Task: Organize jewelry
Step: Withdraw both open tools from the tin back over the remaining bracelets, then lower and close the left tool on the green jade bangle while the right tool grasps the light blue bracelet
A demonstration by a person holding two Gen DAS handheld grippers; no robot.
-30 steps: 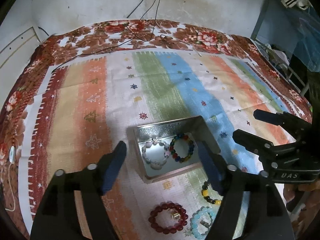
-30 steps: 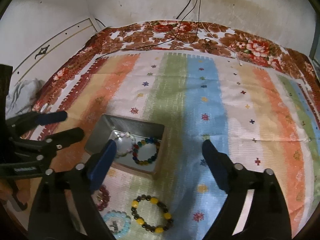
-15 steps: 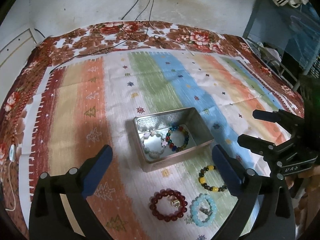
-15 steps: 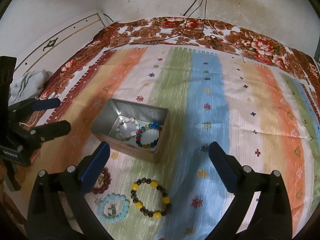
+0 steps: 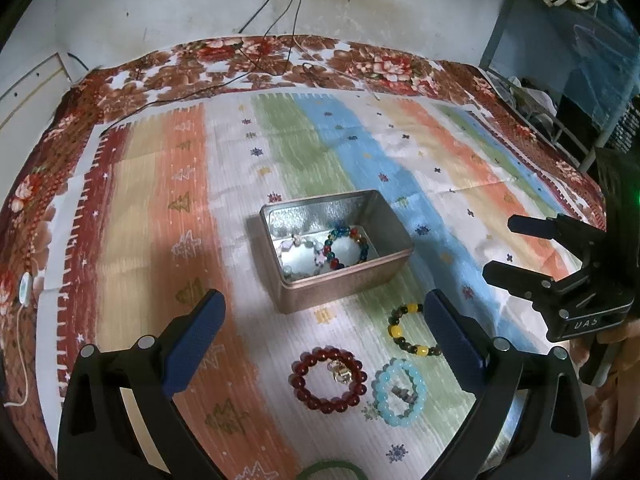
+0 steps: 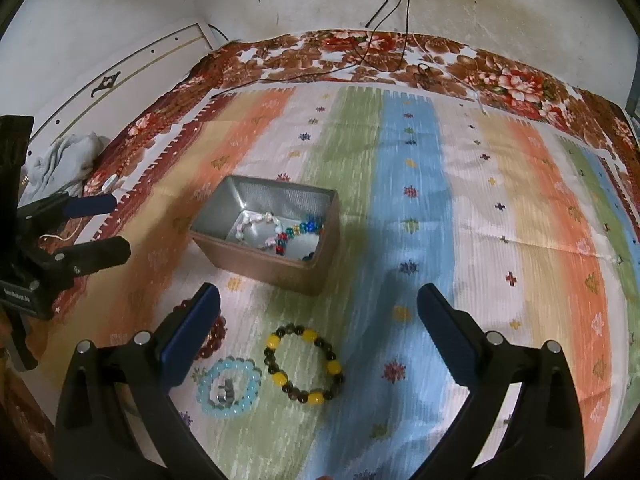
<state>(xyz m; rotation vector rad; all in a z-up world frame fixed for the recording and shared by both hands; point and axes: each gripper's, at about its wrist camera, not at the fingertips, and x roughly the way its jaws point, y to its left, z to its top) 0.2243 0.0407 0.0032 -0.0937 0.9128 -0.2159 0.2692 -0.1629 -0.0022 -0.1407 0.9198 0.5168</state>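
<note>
An open metal tin (image 5: 344, 284) stands on the striped cloth, with a pale bead bracelet (image 5: 298, 242) and a multicoloured one (image 5: 362, 246) inside. In front of it lie a dark red bracelet (image 5: 298, 382), a light blue one (image 5: 380, 392) and a yellow-and-black one (image 5: 396, 332). My left gripper (image 5: 324, 320) hangs open and empty over the red and blue bracelets. My right gripper (image 6: 320, 312) is open and empty over the yellow-and-black bracelet (image 6: 272, 340), with the tin (image 6: 260, 266) beyond it. Its left finger partly hides the red bracelet (image 6: 218, 336), and the blue bracelet (image 6: 208, 380) lies beside it.
A green bangle (image 5: 332, 466) peeks in at the bottom edge. The striped cloth (image 5: 152, 208) lies over a floral bedspread (image 5: 384, 66) against a white wall, and black cables (image 6: 384, 52) trail onto its far edge. A blue metal rack (image 5: 560, 92) stands at the right.
Both grippers have drawn back from the tin and their jaws have spread wider. The bracelets on the cloth have come further into view between the fingers.
</note>
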